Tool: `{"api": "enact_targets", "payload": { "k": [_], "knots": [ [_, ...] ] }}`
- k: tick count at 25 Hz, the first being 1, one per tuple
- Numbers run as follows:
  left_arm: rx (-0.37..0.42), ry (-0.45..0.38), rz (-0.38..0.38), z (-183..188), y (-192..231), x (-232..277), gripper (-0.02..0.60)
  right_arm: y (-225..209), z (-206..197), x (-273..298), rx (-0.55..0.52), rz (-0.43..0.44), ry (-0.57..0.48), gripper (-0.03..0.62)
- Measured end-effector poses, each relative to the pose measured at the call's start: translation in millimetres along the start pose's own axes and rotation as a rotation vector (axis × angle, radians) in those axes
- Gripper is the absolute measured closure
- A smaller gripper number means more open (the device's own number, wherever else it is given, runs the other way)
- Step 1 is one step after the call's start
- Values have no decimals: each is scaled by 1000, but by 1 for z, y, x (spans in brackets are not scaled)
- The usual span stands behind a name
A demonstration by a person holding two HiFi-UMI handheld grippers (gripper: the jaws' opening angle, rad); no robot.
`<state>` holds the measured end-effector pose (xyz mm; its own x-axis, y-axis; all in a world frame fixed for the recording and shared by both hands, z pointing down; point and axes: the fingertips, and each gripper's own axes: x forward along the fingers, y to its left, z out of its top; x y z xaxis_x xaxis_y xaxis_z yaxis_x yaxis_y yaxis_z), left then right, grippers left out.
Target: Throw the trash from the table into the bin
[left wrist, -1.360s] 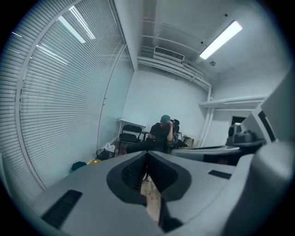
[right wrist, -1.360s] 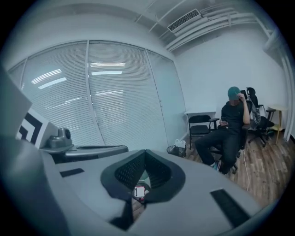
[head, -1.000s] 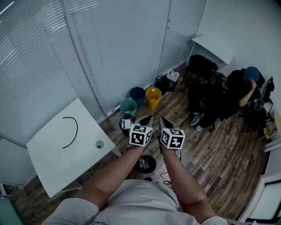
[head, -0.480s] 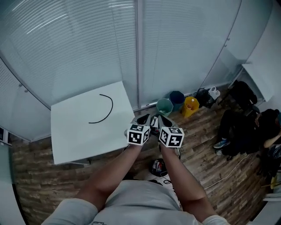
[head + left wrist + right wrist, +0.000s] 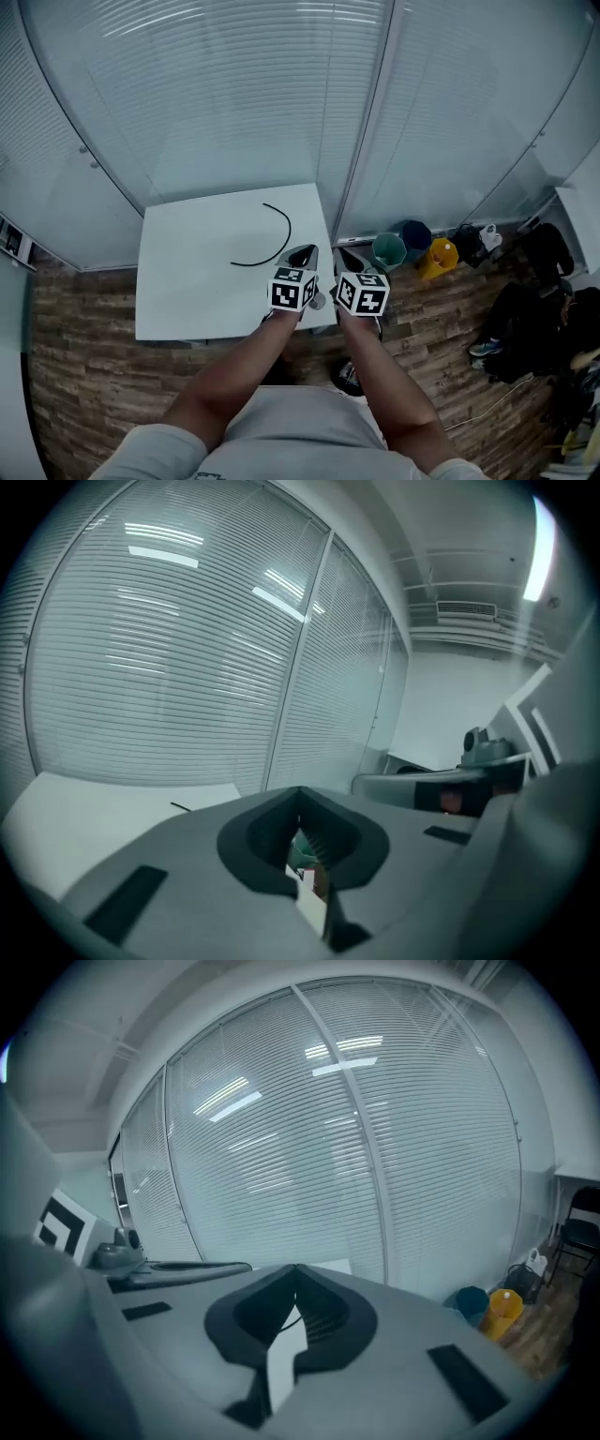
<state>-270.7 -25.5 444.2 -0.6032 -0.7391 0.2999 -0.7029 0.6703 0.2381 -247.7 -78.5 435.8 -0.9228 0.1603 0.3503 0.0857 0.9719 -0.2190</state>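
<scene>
Both left gripper [image 5: 305, 253] and right gripper [image 5: 349, 257] have jaws pressed together, empty. I note a thin curved black cord [image 5: 288, 232] on the smooth white table [image 5: 187, 295], centre frame; round bins [image 5: 387, 250] stand at right.

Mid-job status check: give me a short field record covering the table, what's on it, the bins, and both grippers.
table: white table, set against the window blinds
on table: black cable, curved, lying free; small round grey item at the near edge, partly hidden by the left gripper
bins: teal bin, blue bin, yellow bin, on the floor right of the table
left gripper: fingers together, nothing held, over the table's near right corner
right gripper: fingers together, nothing held, by the table's right edge
</scene>
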Motion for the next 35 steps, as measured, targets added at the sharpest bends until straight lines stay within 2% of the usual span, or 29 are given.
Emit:
{"api": "enact_targets", "payload": {
  "k": [9, 15, 26, 35],
  "knots": [
    [-45, -19, 64, 23, 125, -16, 575, 77, 12, 98, -38, 53, 38, 588],
    [-58, -22, 96, 32, 182, -28, 575, 103, 10, 136, -36, 64, 66, 588],
    [-99, 13, 157, 5, 229, -29, 575, 113, -11, 188, -36, 98, 146, 588],
    [-126, 36, 178, 3, 253, -6, 575, 105, -17, 223, -52, 115, 204, 588]
  ]
}}
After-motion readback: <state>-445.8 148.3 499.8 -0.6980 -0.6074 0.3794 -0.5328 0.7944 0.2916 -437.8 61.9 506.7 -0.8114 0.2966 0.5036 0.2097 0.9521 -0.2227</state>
